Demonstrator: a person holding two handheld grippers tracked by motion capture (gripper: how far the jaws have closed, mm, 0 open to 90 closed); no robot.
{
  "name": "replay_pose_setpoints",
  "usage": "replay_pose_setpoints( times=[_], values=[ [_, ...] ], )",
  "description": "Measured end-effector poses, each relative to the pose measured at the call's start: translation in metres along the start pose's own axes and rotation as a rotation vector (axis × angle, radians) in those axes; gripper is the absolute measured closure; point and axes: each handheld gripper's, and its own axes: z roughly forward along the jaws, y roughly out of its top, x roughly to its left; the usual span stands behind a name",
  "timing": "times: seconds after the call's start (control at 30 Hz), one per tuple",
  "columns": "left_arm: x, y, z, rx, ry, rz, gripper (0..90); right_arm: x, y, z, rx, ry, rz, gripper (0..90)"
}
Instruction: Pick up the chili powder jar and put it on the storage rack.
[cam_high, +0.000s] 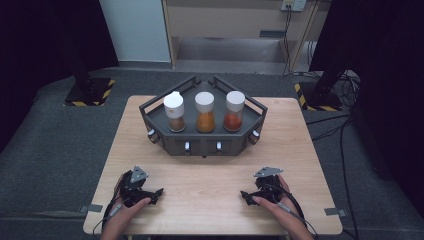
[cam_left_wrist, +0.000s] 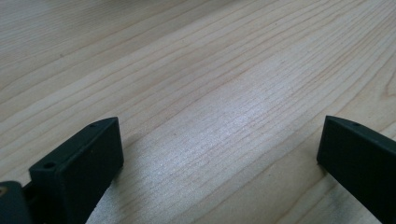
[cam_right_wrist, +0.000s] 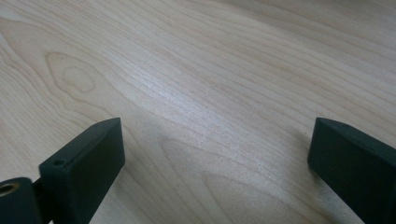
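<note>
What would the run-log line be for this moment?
left gripper: open, empty | right gripper: open, empty | three spice jars: upright in rack | table: both grippers near front edge

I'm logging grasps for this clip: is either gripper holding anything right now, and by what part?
Nothing is held. The left gripper and the right gripper both stand open over bare table.
</note>
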Motion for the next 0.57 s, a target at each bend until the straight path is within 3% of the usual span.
replay_pose_setpoints(
  times=[0.23,0.57],
  values=[
    [0.0,0.0,0.0,0.0,0.0,0.0,0.0,0.009,-0.018,0.003,-0.066,-0.028,-0.007,0.5],
    [0.0,0.0,0.0,0.0,0.0,0.0,0.0,0.009,-0.019,0.002,-0.067,-0.031,-0.006,0.4]
  ],
)
